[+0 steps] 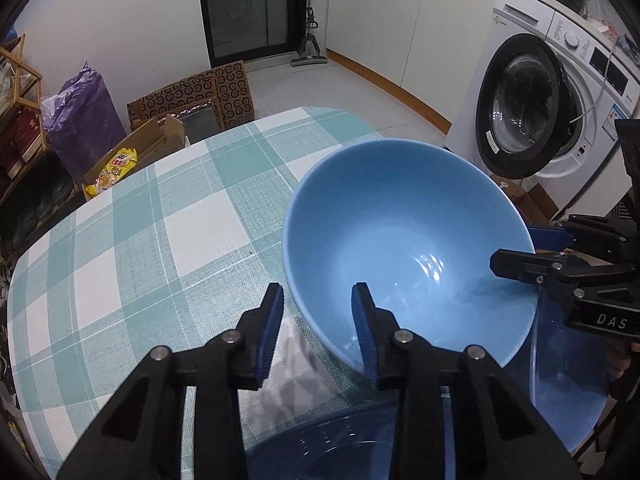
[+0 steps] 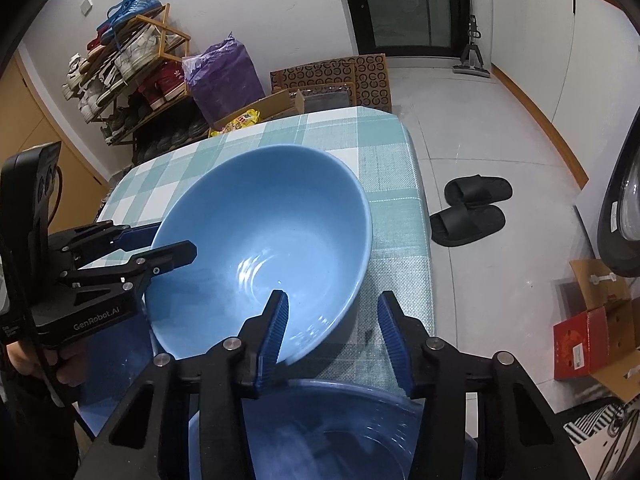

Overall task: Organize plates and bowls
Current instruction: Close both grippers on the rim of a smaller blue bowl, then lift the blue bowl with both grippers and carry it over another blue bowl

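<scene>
From the left wrist, a large blue bowl [image 1: 400,220] sits on the right-hand part of the bench [image 1: 160,220], which is covered in a green and white checked cloth. The left claw [image 1: 319,316] straddles the bowl's near rim. One blue pad is inside the bowl and the other outside, over the cloth. The jaws are fairly narrow but not gripping, as a gap shows between the outer pad and the bowl wall. The right claw [image 1: 516,248] reaches in from the right edge and straddles the rim there, one finger inside and one behind it. A blue dish [image 1: 320,448] lies at the bottom edge, partly hidden by the claw, and another blue dish [image 1: 568,380] lies lower right. A washing machine [image 1: 560,80] stands on the floor beyond the bench.

From the right wrist, the same bowl fills the middle of the bench, close to its right edge. The right claw has its left pad inside the bowl and its right pad outside over the cloth, clear of the wall, so it is not clamped. The left claw comes in from the left across the rim, and whether its pads press cannot be told from here. A hand [image 2: 24,356] holds its grip. Black slippers [image 2: 472,208] lie on the floor, and a shoe rack [image 2: 132,60] stands by the wall.
</scene>
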{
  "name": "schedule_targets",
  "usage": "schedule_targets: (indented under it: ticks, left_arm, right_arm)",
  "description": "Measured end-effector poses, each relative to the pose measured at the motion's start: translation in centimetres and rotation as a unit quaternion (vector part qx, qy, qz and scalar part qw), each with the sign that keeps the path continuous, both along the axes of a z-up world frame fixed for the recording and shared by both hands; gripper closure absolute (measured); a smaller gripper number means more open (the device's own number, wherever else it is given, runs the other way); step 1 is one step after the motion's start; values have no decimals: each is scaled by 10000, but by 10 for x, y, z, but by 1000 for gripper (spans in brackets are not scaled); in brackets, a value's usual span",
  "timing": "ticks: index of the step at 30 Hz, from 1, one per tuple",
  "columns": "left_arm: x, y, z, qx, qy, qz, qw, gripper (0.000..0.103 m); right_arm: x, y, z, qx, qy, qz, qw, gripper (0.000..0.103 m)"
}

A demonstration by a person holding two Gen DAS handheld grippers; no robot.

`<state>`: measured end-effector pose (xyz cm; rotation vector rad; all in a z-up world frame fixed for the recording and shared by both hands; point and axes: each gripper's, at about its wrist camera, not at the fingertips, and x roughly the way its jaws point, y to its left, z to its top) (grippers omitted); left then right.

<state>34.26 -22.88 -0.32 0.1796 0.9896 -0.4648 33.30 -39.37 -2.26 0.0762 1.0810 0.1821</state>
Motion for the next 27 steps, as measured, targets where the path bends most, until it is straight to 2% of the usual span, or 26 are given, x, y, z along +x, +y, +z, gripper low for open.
schedule_targets:
  ticks: [4, 10, 27]
  left_arm:
    - [0, -1, 0, -5, -38, -28, 10000, 78]
    - [-2, -2, 2, 45, -167, -31, 9998, 82]
    - [-3, 1, 5, -45, -237, 15, 9997, 83]
  right_arm:
    - [-2, 1, 1, -46, -61, 8, 10000, 65]
    - [-4, 5, 3, -157, -127, 56, 9998, 75]
    - [-13, 12, 8, -502, -332, 85, 9982, 76]
